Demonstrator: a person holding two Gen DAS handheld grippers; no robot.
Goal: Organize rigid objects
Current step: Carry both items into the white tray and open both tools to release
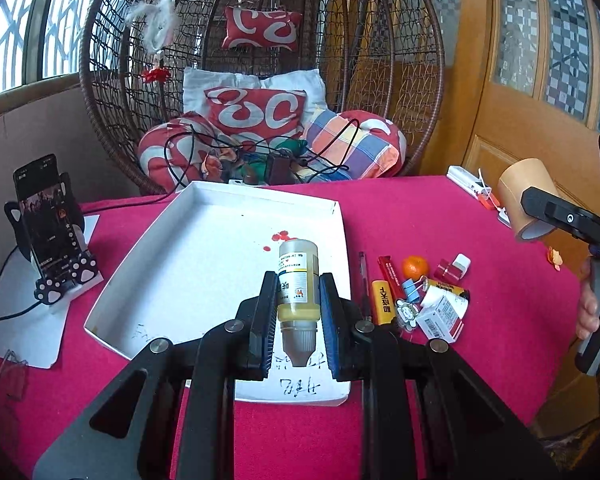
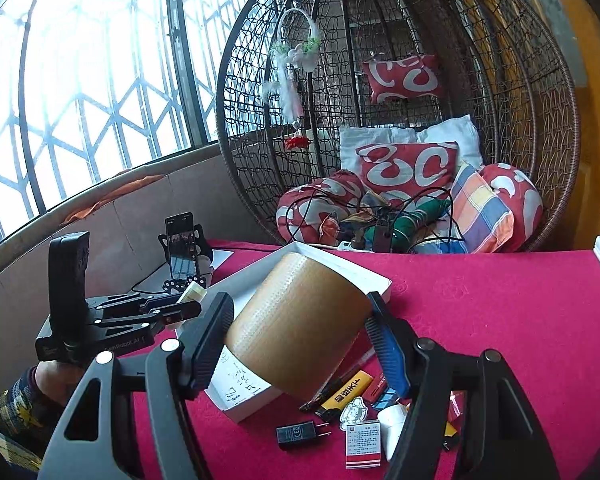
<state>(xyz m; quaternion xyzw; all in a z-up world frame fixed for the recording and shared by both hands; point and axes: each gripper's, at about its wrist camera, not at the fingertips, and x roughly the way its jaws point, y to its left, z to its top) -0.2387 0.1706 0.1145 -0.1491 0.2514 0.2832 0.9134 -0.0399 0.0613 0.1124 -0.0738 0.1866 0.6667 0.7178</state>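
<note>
Hovering over the white tray (image 1: pixel 172 248), the left gripper (image 1: pixel 298 316) has its fingers (image 1: pixel 266 312) clenched on the pale yellow bottle (image 1: pixel 298 276), cap pointing back toward the camera, base out over the tray floor. That grip across the label keeps the smooth bottle from rolling, and it sits over bare tray, so a release here looks like the plan. Over on the other side, the right gripper (image 2: pixel 300 336) holds the brown tape roll (image 2: pixel 296 324) clamped across its width, lifted clear above the tray's near corner and the clutter below. The wide span suits the roll: squeezing the flat faces, not the curved band.

On the red desk (image 1: pixel 440 216), beside the tray, the unsorted pile waits: the orange (image 1: pixel 415 267), the yellow lighter (image 1: pixel 384 302), the pen (image 1: pixel 363 276), a blue binder clip (image 1: pixel 413 292) and small cartons, all close together. The tray itself is nearly bare, apart from red marks, so the sorting seems early. Both items are airborne, neither touching the tray yet.
</note>
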